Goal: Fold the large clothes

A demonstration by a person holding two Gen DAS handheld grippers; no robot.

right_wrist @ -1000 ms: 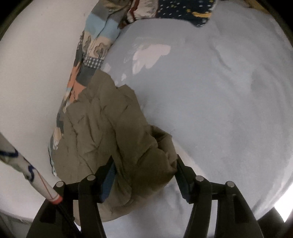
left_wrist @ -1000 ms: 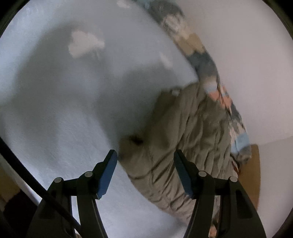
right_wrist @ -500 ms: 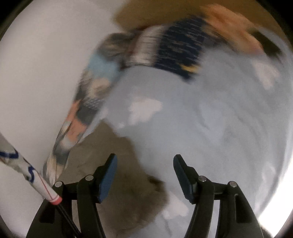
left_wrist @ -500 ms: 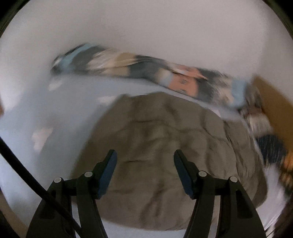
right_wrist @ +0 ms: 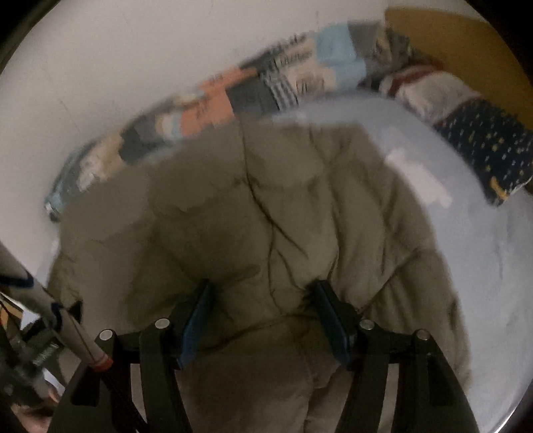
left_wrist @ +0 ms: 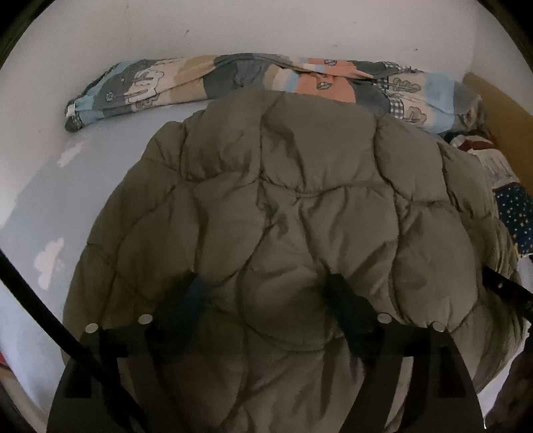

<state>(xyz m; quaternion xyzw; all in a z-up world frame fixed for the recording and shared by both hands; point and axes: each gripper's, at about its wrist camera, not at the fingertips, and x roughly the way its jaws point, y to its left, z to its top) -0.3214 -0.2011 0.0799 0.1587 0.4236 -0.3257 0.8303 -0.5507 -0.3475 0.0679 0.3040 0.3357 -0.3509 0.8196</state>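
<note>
The olive-green quilted puffer jacket (left_wrist: 283, 213) is lying spread across the pale blue cloud-print bed sheet (left_wrist: 50, 200), directly ahead of and under both pairs of tongs. Its far edge is reaching the rolled patchwork cartoon-print quilt (left_wrist: 233, 80) against the white wall (left_wrist: 233, 30).

The left tongs (left_wrist: 266, 299) are opening, with puffy fabric bulging between the blades, though the pads do not look to be pressing on it. The right tongs (right_wrist: 263, 316) are standing fairly wide, with a ridge of the jacket sitting between their blue pads (right_wrist: 196, 319); whether they are pinching it I cannot tell, as that view is blurred.

Judging by how things lie, the jacket is forming one broad rounded bundle with no sleeve sticking out, so the sleeves are probably tucked in already, but it is not yet compact. What seems left is bringing the near hem over toward the far edge, or one side over the other, then pressing the pile flat. A dark blue star-print cloth (right_wrist: 489, 146) is lying well to the right of the right tongs, apart from the jacket.
</note>
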